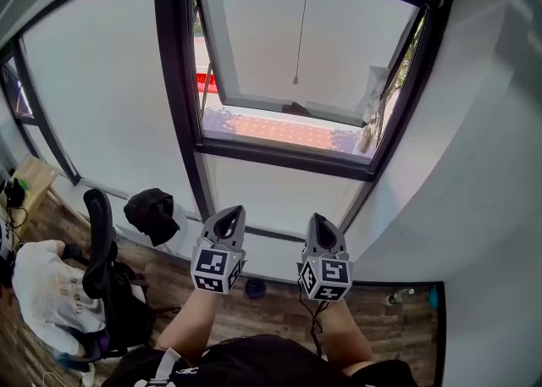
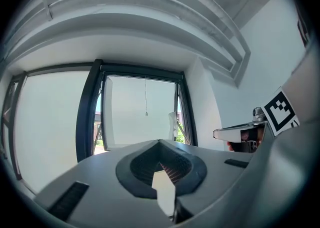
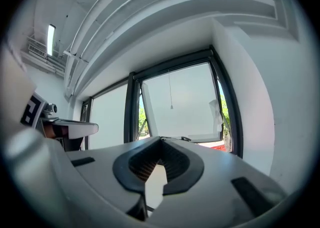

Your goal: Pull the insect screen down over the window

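The grey left gripper [image 1: 229, 212] and grey right gripper [image 1: 318, 219] are held closed and empty, side by side. At twelve o'clock the black-framed glass window [image 1: 174, 80] is seen, a thin cord [image 1: 302, 21] hung within.

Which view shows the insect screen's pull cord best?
The head view: the pull cord hangs full length against the pale window, down to its small end piece. Both gripper views show it too, only smaller and fainter.

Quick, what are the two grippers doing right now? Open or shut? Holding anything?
Left gripper: jaws shut, holding nothing.
Right gripper: jaws shut, holding nothing.
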`<state>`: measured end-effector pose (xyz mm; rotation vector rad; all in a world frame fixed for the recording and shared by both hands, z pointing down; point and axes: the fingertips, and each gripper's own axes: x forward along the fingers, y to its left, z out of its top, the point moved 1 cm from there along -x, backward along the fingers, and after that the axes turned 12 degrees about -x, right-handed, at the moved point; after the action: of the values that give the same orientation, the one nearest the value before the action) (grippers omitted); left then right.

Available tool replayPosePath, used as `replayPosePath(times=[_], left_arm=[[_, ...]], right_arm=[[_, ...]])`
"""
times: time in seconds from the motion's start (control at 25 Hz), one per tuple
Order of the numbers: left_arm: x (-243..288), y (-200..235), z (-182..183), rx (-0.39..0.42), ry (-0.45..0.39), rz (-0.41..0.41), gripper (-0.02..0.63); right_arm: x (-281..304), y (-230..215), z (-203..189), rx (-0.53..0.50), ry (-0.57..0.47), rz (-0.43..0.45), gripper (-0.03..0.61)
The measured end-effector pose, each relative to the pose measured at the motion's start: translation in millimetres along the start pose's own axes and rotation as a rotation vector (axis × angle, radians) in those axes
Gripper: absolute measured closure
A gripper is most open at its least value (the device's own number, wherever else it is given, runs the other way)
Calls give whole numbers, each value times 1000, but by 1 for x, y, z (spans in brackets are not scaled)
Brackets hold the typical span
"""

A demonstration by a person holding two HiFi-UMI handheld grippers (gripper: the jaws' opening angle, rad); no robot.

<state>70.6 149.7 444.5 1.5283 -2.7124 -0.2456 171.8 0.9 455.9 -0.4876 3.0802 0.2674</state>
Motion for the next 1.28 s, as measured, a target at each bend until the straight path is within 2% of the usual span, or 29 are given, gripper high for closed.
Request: replayPosePath(times=[0.4, 0.68, 0.92, 1.28], left_arm=[[-8, 28, -13, 3, 28, -58, 607], [1, 45, -23, -9, 44, -61, 607], [32, 58, -32, -14, 52, -51, 607], [113, 72, -30, 8, 54, -63, 607]], right_arm=[[4, 39, -5, -10, -2, -45, 574], [17, 42, -16, -19, 18, -66, 574], [50, 31, -29, -13, 25, -53, 574], [125, -3, -33, -12, 4, -36, 574]])
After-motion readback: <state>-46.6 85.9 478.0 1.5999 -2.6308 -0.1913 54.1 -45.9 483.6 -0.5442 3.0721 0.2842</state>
